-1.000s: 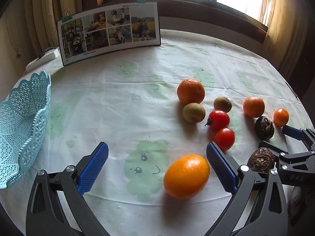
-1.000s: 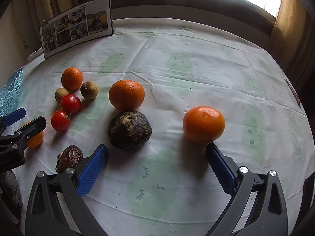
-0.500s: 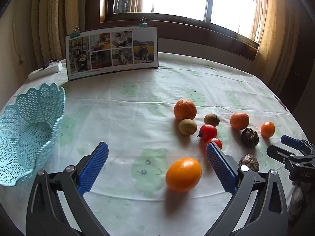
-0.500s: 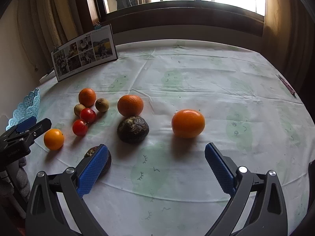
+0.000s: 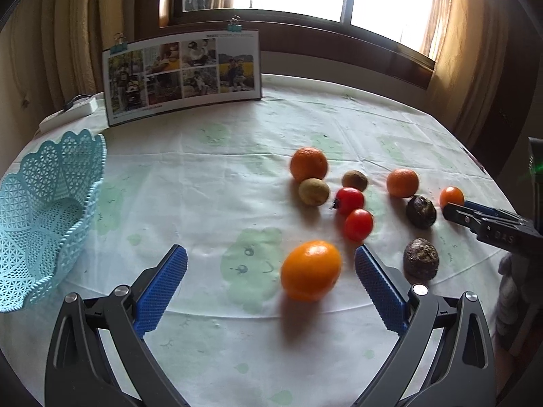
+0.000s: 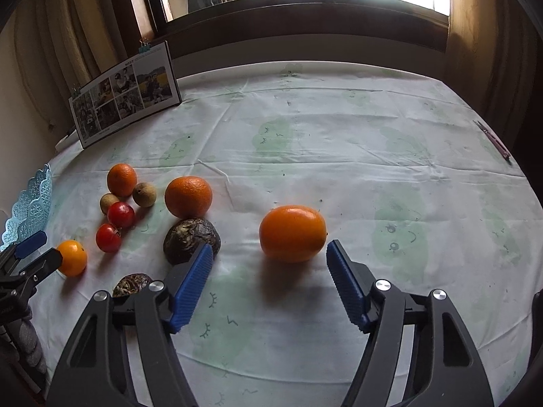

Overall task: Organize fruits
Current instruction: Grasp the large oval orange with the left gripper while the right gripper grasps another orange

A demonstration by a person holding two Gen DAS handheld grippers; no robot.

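- Still at pick stage, judging by layout: all fruit lying loose on table (image 5: 210, 176), none visible in blue lace basket (image 5: 44, 210) at far left edge.
- Left tongs (image 5: 271, 285) hanging wide open, gripping nothing; big orange (image 5: 310, 269) sitting between the blue pads, closer to the right pad, not touching either.
- Right tongs (image 6: 269, 279) also spread open and empty, with another orange (image 6: 292, 232) just ahead of the gap, roughly centred.
- Dark wrinkled fruit (image 6: 191, 239) crowding right tongs' left pad (image 6: 190, 288); second dark fruit (image 6: 132, 283) partly hiding behind that arm.
- Remaining cluster sitting mid-table: two tomatoes (image 5: 351, 200), two small brown fruits (image 5: 314, 190), two more oranges (image 5: 309, 163).
- Likely next: sliding each pair of tongs forward to straddle its orange at widest point, then squeezing.
- Needing a gentle, centred squeeze – round skin probably rolling out if pinched off-axis.
- Then carrying left across table to basket; left tongs having the shorter run.
- Watching for nudging the dark fruit on right-side approach.
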